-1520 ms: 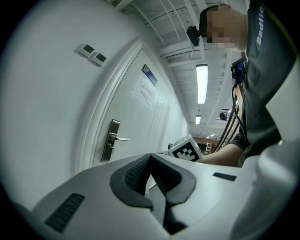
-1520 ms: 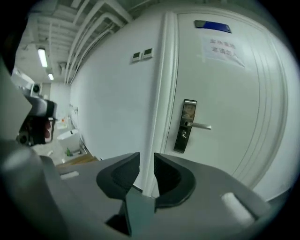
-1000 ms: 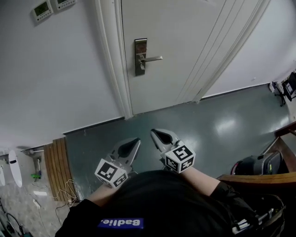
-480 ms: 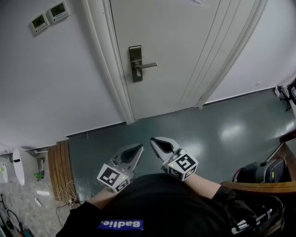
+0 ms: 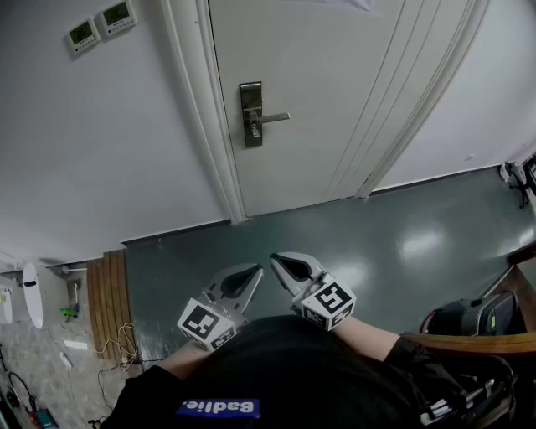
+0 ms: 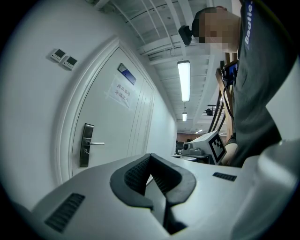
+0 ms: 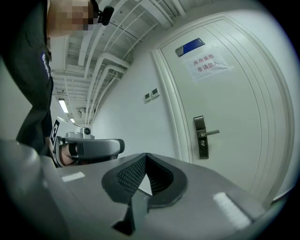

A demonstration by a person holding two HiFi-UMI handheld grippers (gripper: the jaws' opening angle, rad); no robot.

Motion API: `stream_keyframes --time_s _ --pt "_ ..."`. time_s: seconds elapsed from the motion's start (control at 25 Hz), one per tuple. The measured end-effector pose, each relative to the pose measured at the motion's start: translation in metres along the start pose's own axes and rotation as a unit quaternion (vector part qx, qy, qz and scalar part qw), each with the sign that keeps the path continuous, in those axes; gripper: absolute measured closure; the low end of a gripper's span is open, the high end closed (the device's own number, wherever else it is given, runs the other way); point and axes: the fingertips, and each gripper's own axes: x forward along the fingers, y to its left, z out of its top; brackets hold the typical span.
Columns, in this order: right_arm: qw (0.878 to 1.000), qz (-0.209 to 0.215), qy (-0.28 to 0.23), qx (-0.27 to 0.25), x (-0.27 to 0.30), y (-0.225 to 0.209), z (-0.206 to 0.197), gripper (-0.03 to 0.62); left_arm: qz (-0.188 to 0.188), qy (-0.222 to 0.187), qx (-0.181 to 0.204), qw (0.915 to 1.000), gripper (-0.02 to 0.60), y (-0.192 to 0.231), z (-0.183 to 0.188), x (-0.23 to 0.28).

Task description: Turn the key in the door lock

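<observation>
Both tongs are held low and close to the person's body, side by side above the grey-green floor [image 5: 377,226], with their tips pointing toward the door [image 5: 335,84]. The left tongs [image 5: 249,275] are closed, the dark pads meeting at the tip with nothing between them, as the left gripper view shows [image 6: 151,174]. The right tongs [image 5: 282,262] are closed in the same way and also empty [image 7: 146,176]. The two tips sit near each other without touching.

The door lock [image 5: 250,115] is a dark upright metal plate on the left edge of the white door, just beside the door frame, with a silver handle [image 5: 275,118] sticking out level to the right. It lies well apart from both tongs, ahead of them and higher, across a stretch of bare floor. In the left gripper view the lock [image 6: 86,145] appears to the left of the closed tips; in the right gripper view it [image 7: 200,137] appears to the right of them. Whether a key sits in the lock is too small to tell.

A paper notice [image 7: 208,64] is fixed on the upper door. Two small wall panels [image 5: 100,23] hang on the wall left of the frame.
</observation>
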Motion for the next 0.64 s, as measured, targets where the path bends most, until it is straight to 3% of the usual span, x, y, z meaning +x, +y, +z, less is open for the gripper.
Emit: stream_keyframes --time_s 0.64 --pt "1.0 -0.013 0.013 -0.01 -0.001 0.008 -0.005 0.594 0.006 -0.006 0.001 1.0 0.588 -0.004 0.002 -0.015"
